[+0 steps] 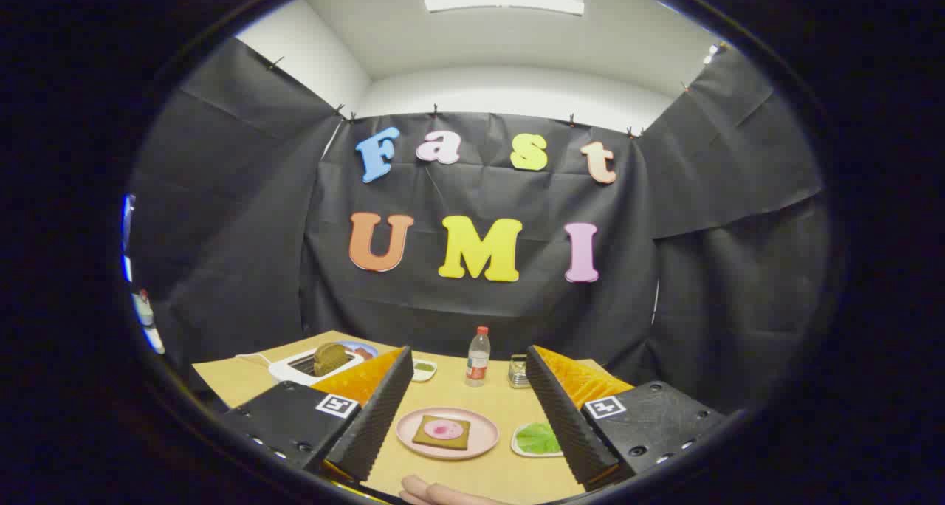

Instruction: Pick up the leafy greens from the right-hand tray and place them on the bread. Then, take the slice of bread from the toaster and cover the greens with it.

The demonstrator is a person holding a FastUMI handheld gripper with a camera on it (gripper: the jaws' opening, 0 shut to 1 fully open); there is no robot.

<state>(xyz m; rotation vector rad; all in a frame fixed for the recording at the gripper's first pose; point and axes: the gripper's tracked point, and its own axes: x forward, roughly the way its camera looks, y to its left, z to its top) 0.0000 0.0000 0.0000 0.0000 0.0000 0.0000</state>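
Note:
My gripper [466, 409] is open and held above the near part of the table, with nothing between its fingers. Between them and a little ahead lies a pink plate [480, 438] with a brown bread slice [441, 433] topped by a round pink slice [443, 429]. To the plate's right, close to the right finger [561, 416], a small white tray [520, 449] holds leafy greens [537, 438], partly hidden by that finger. Beyond the left finger stands a white toaster [295, 368] with a bread slice [330, 359] sticking out of its slot.
A plastic bottle [478, 356] and a small glass jar [518, 370] stand at the table's far side. A little white dish [424, 369] with something green lies left of the bottle. A blue plate [362, 351] sits behind the toaster. A person's fingers [435, 492] rest on the table's near edge.

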